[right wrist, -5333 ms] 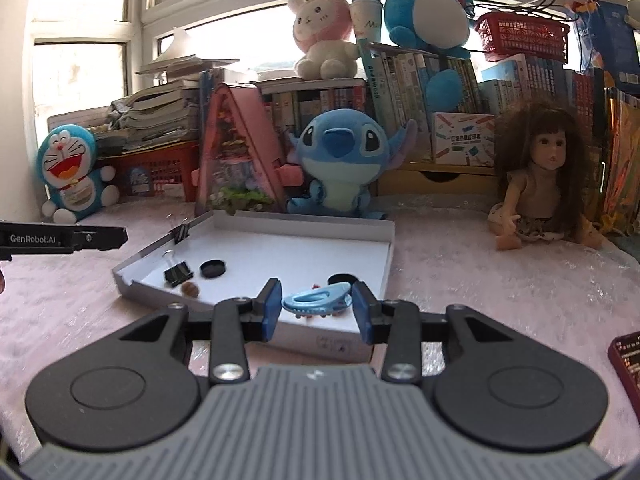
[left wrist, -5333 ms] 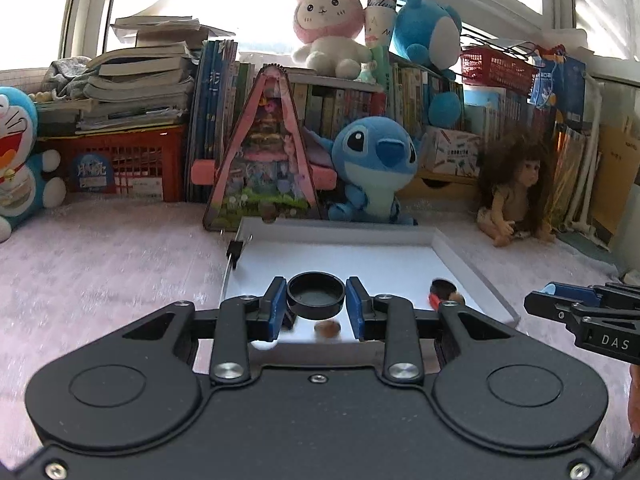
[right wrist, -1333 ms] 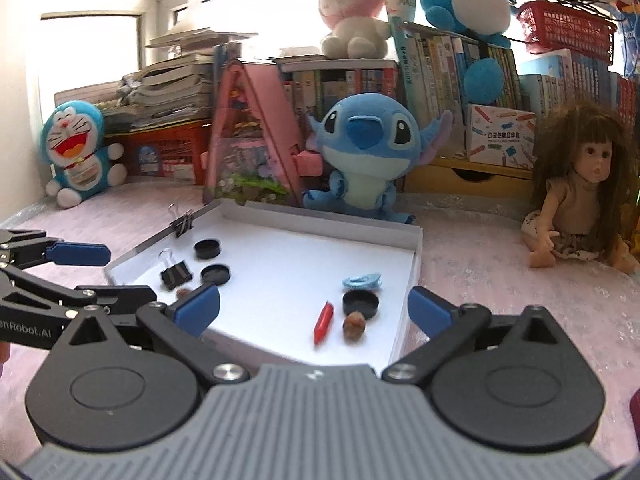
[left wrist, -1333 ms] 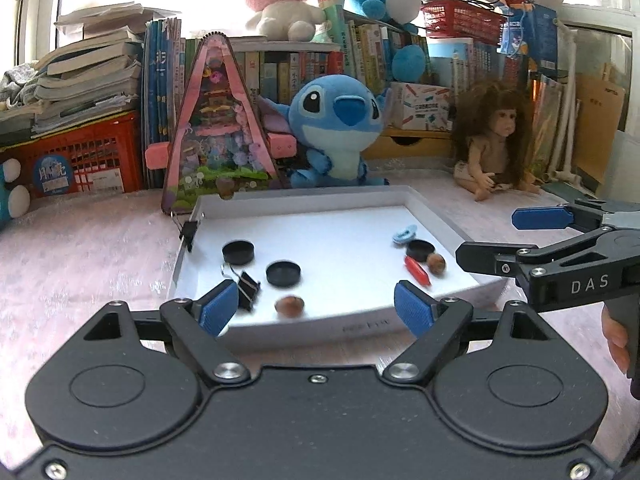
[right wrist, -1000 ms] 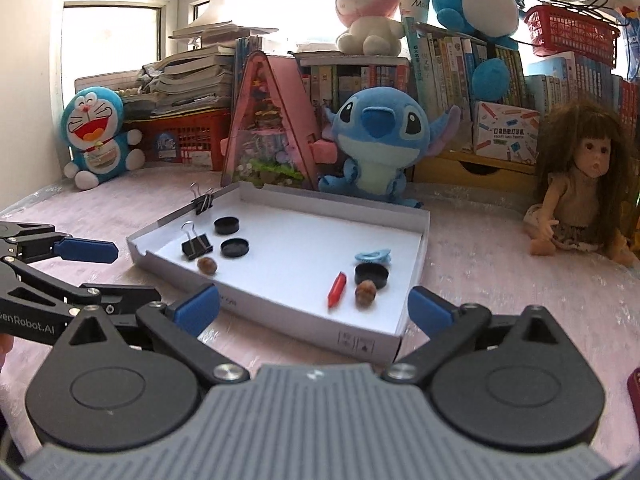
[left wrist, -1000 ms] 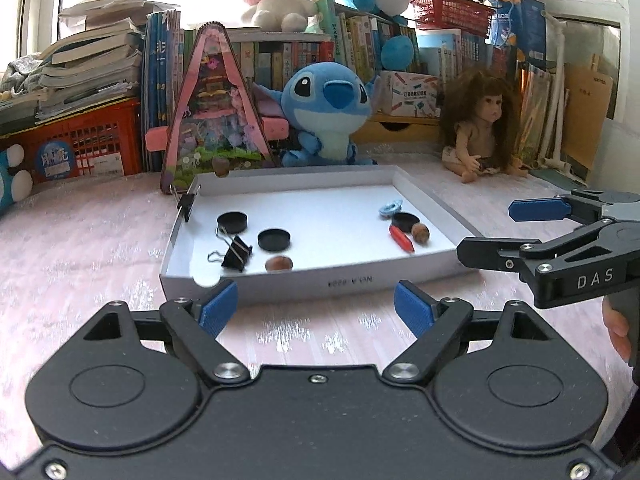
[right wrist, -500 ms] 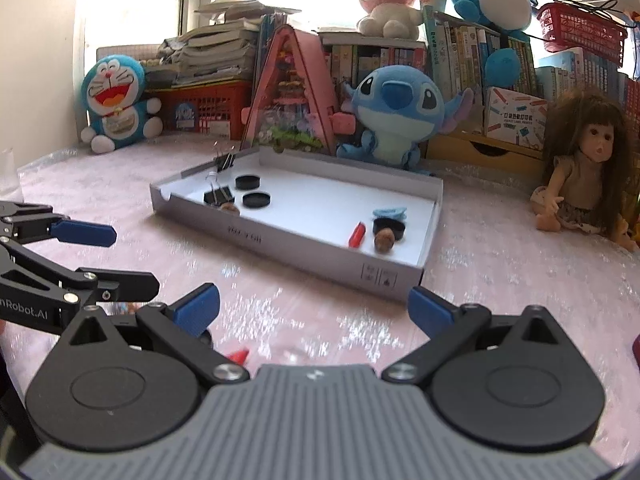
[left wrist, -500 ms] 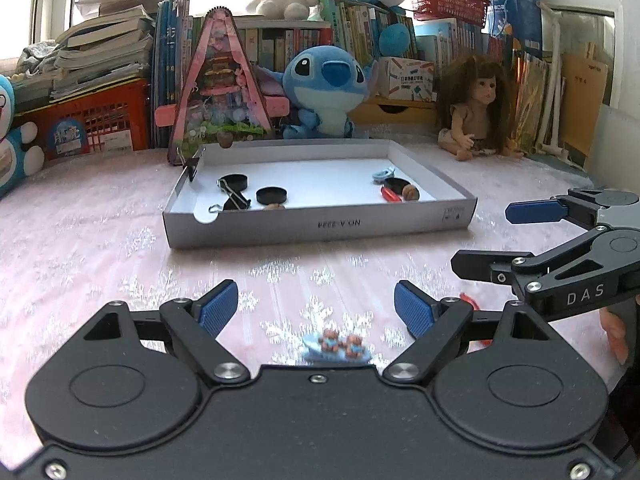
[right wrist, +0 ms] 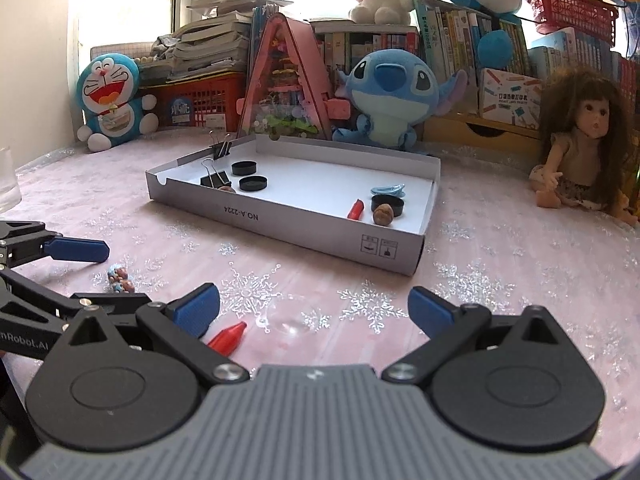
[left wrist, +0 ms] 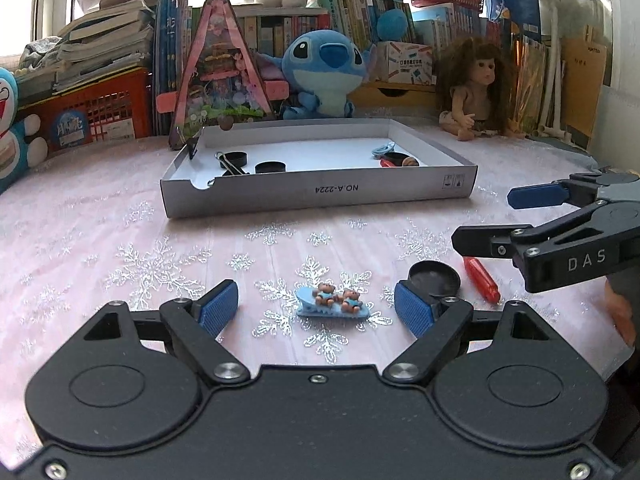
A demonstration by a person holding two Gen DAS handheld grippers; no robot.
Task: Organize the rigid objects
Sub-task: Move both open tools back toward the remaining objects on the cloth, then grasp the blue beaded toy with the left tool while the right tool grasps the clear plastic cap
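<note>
Two tools hang low over the pink snowflake-patterned surface (left wrist: 120, 216), both tipped slightly downward with their blue pads spread wide and clamped on nothing. The left tool (left wrist: 316, 306) straddles a small blue hair clip (left wrist: 333, 305) decorated with two tiny bears; the clip lies flat on the surface in the gap, touching neither pad. Just beyond the right-hand pad sits a shallow black cap (left wrist: 435, 278), open side up, and beside that a short red crayon-like piece (left wrist: 480, 280) lies at a slant. The right tool (right wrist: 314, 306) hovers beside the left one, its near pad close to the same red piece (right wrist: 228, 338), with only bare surface between its pads. Part of a hand (left wrist: 620, 312) shows at the edge of the left wrist view, behind the right tool.

Farther out stands a white cardboard tray (left wrist: 320, 192) with low walls. At its left end lie two black caps (right wrist: 249, 176) and a black binder clip (right wrist: 214, 178), with a small brown nut (right wrist: 227, 189) next to them; another binder clip (right wrist: 221, 148) is clipped on the left wall. At its right end are a blue clip (right wrist: 387, 190), a black cap (right wrist: 387, 203), a brown nut (right wrist: 382, 214) and a red piece (right wrist: 355, 210), close together. Plush toys, a doll and books line the back.
</note>
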